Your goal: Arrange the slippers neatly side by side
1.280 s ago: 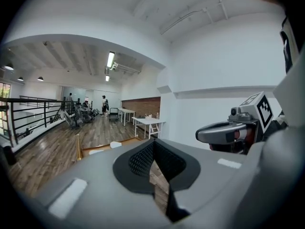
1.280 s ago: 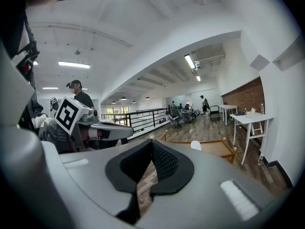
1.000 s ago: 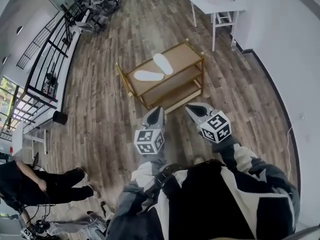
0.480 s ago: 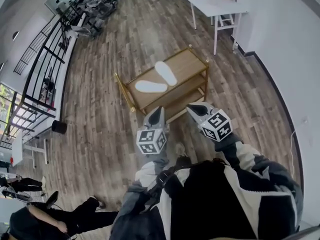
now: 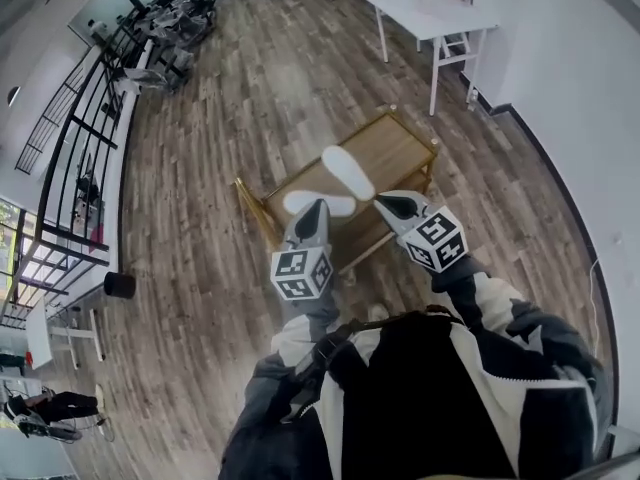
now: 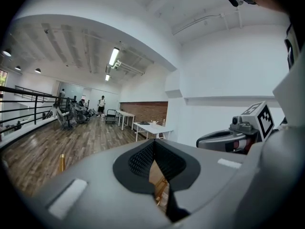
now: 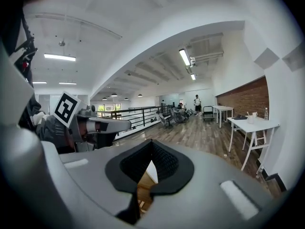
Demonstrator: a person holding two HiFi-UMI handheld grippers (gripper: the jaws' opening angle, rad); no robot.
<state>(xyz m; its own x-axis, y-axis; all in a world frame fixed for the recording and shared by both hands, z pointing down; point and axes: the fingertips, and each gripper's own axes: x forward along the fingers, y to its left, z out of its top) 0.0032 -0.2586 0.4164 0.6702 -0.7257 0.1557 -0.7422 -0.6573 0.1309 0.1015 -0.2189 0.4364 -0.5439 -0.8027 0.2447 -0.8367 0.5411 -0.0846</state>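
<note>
Wood-plank floor (image 5: 220, 168) fills most of the head view, bounded on the right by a white wall (image 5: 590, 118) and on the left by a black railing (image 5: 80, 138). The wearer's black-and-white jacket (image 5: 430, 398) occupies the lower edge.

A white table (image 5: 430, 13) stands against the wall at the upper right, well apart from the work area. Nearer the wearer stands a low wooden table (image 5: 400, 153) with a gold frame and a lower shelf, set diagonally to the view.

The left hand-held gripper (image 5: 316, 208) reaches over the near edge of the wooden table. Its own view shows its jaws together with nothing between them (image 6: 153, 146). The right hand-held gripper (image 5: 385, 203) is held beside it, just apart, over the same near edge. Its jaws are likewise together and empty (image 7: 151, 144). Each carries a marker cube behind the jaws.

Two white slippers lie on the top of the wooden table. The far slipper (image 5: 348, 171) lies diagonally. The near slipper (image 5: 335, 205) lies crosswise, partly hidden behind the left hand-held gripper's tip; contact between them cannot be told. The slippers form a V with one pair of ends close together, not side by side.
</note>
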